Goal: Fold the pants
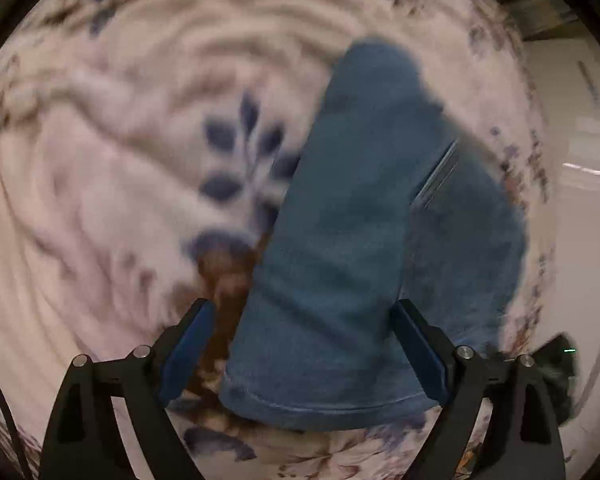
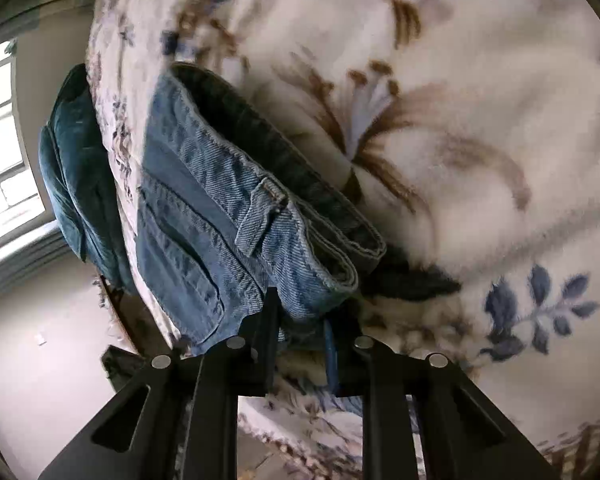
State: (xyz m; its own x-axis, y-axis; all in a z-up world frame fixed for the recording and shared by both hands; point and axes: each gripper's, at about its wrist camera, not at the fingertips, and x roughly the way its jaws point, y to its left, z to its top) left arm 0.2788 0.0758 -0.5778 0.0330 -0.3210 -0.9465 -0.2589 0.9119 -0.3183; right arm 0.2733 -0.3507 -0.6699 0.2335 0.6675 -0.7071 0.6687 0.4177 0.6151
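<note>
Blue denim pants (image 1: 364,248) lie on the white floral fleece blanket (image 1: 112,184), doubled lengthwise, hem end near my left gripper (image 1: 302,356). Its jaws stand wide apart astride the hem, grasping nothing. My right gripper (image 2: 300,320) sits at the waistband (image 2: 300,232), jaws nearly closed around a denim edge; whether it truly grips, I cannot tell. I judge the crosswise fold pending: next, close on the hem and carry it toward the waistband.

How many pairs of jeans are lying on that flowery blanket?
1. The jeans lie on the floral blanket: the right claw pinches the waistband end, and the open left claw straddles the leg hem. Others may be hidden out of view.
</note>
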